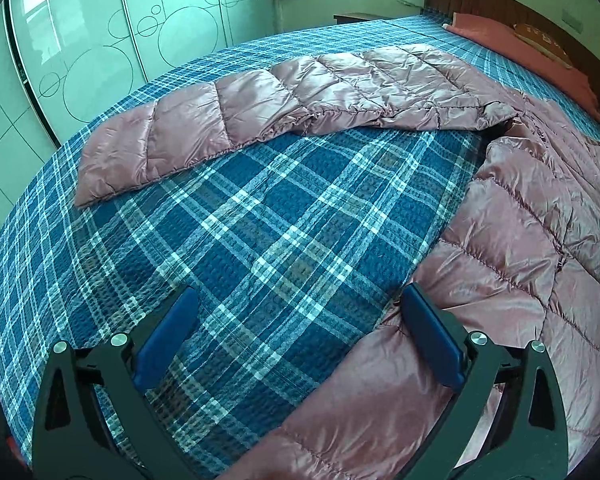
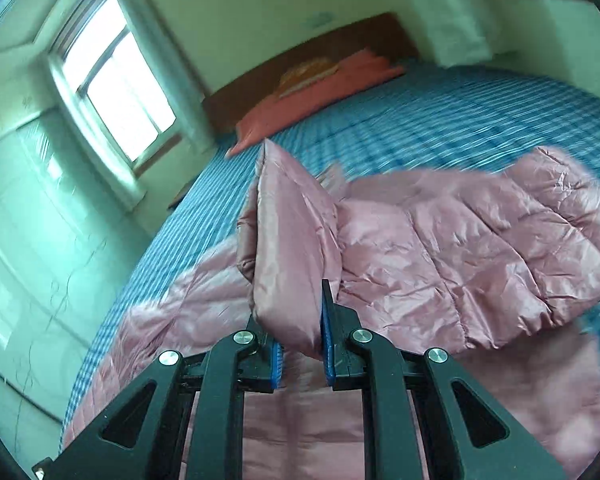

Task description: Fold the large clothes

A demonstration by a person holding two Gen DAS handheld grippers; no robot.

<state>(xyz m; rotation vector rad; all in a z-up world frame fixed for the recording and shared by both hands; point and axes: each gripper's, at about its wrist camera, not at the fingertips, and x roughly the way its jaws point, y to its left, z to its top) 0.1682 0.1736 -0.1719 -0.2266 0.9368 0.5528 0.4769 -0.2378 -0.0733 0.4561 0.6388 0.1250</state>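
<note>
Two grippers: left gripper (image 1: 296, 312) gaped wide beside pink down jacket (image 1: 532, 240) hem, unheld; right gripper (image 2: 300, 336) pinched jacket fold.

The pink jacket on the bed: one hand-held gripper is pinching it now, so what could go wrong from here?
1. The right hand-held gripper pinches only a narrow fold of the slick pink jacket; the fabric may slip out during the pull.
2. The left hand-held gripper is open beside the hem, holding nothing, so the jacket body may drag across the plaid bedspread.
3. The sleeve lies stretched out and may trail and bunch up.
</note>
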